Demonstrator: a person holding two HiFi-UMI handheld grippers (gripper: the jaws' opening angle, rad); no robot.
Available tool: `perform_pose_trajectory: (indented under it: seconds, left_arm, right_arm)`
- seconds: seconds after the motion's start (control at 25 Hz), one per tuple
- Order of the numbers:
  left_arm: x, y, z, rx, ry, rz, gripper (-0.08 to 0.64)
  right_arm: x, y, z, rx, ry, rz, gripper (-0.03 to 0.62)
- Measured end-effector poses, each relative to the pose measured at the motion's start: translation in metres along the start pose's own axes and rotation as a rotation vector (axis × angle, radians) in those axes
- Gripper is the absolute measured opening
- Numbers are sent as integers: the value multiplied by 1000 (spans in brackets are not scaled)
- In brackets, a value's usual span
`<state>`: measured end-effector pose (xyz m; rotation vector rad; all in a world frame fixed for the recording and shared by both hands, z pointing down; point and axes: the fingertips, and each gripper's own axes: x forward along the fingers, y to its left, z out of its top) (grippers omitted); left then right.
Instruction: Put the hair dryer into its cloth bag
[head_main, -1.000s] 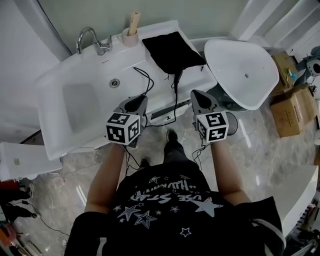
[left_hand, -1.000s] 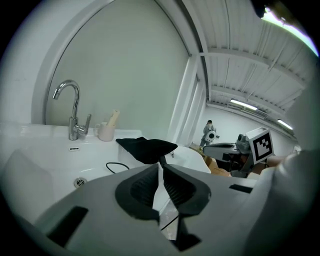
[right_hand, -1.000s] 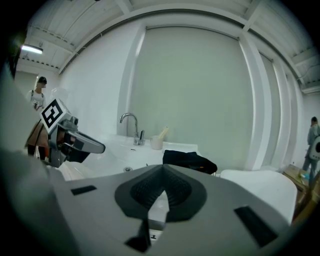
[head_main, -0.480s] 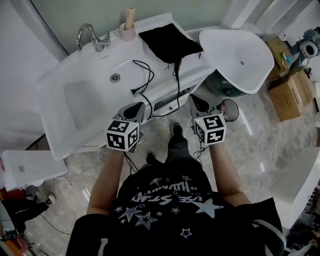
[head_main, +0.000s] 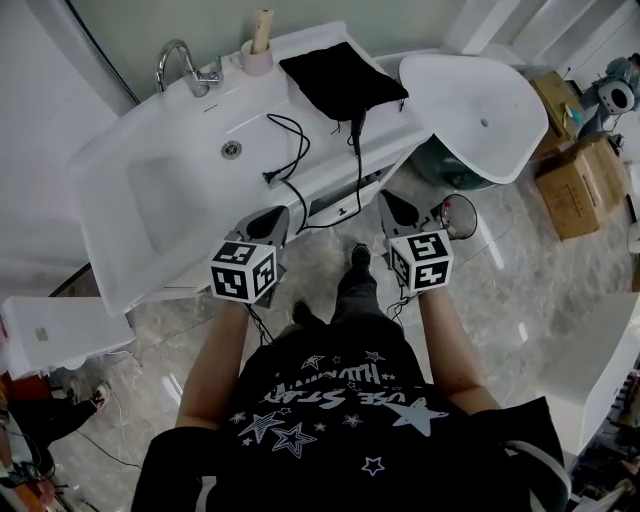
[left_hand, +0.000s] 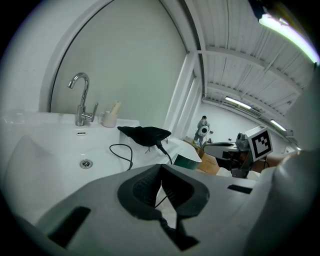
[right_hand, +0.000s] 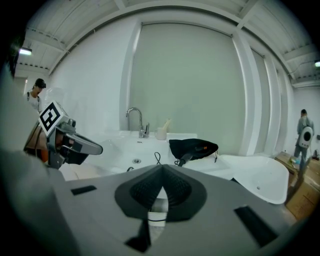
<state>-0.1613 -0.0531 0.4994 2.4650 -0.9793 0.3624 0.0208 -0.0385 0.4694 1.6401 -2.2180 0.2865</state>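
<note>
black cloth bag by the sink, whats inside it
The hair dryer's handle sticks out of the black cloth bag, its cord trailing into the sink. The rest is covered by the cloth.

Two claws: one left claw (head_main: 273, 214) and one right claw (head_main: 390, 200). One black cloth bag (head_main: 340, 80), one hair dryer handle (head_main: 356, 126), one black cord (head_main: 290, 135). One sink (head_main: 150, 190) with one faucet (head_main: 180, 62) and one drain (head_main: 231, 149). One cup (head_main: 257, 58). One separate white basin (head_main: 470, 100). Two cardboard boxes: a large box (head_main: 578, 190) and a smaller box (head_main: 552, 98).
</note>
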Motion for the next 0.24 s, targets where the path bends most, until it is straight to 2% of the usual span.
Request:
perform_pose_trajectory:
  seconds: [0.24]
  left_arm:
    - [2, -7, 4, -10, -5, -12, 11]
  right_arm:
    - [-3, 3, 0, 13, -8, 8, 5]
